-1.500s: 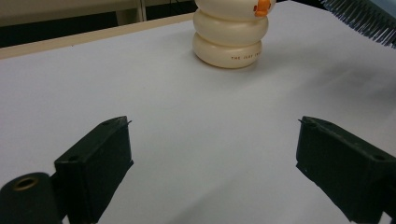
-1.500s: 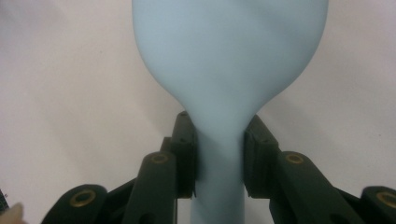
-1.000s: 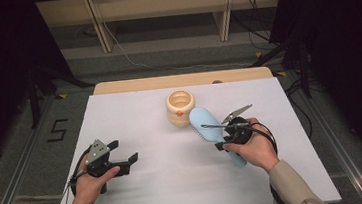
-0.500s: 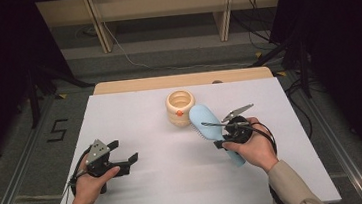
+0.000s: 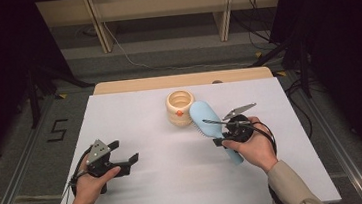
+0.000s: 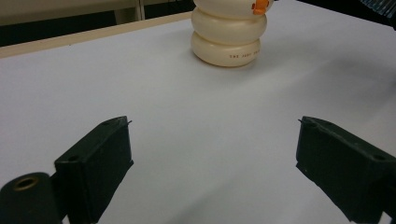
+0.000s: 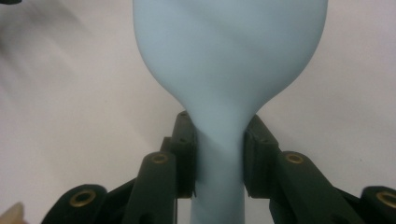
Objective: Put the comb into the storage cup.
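A light blue hairbrush is held by its handle, its head close beside a cream ringed pot with an orange spot. My right gripper is shut on the narrow neck of the handle, one pad on each side. I cannot tell whether the brush head touches the pot. Down at the left of the white table, my left gripper stands open and holds nothing, its jaws pointing toward the pot.
A wooden strip runs along the table's far edge. Beyond it are a shelf frame's legs and cables on the floor. A dark stand rises at the back right. Bare white table lies between the two grippers.
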A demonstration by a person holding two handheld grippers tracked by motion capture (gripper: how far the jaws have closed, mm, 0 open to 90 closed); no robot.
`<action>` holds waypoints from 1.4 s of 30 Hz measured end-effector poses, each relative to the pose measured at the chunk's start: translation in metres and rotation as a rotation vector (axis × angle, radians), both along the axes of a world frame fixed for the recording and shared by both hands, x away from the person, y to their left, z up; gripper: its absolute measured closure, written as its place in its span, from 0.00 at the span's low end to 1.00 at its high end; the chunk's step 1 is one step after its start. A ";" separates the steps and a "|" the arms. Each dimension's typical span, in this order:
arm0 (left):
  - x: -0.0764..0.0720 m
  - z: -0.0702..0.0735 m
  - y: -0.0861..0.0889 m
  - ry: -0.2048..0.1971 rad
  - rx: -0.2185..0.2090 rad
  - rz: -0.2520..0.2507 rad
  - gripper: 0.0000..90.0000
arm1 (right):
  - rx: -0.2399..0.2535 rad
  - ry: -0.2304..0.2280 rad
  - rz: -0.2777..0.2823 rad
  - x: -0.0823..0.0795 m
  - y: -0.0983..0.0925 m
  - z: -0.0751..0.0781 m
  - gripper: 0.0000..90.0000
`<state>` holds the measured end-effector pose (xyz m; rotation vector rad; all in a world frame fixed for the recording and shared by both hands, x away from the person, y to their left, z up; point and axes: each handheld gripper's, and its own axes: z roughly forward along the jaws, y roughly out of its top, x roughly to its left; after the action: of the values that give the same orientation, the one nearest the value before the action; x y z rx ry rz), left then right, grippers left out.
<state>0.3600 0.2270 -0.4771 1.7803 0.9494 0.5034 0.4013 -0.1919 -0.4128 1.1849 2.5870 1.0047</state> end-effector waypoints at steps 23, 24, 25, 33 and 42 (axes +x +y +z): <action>-0.002 0.002 -0.003 0.004 -0.019 -0.012 0.11 | 0.045 -0.035 -0.001 -0.001 0.005 0.000 0.78; -0.002 0.002 -0.003 0.004 -0.019 -0.013 0.11 | 0.049 -0.040 -0.002 -0.001 0.005 0.000 0.78; -0.002 0.002 -0.003 0.004 -0.020 -0.013 0.11 | 0.054 -0.044 -0.003 -0.001 0.006 0.000 0.78; -0.002 0.003 -0.004 0.012 -0.039 -0.023 0.11 | 0.087 -0.088 -0.009 -0.003 0.009 0.001 0.78; -0.003 0.004 -0.006 0.028 -0.069 -0.036 0.12 | 0.131 -0.130 -0.029 -0.003 0.011 0.002 0.78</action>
<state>0.3575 0.2215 -0.4729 1.7426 0.9413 0.4191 0.3979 -0.1809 -0.4112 1.1409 2.4301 1.2185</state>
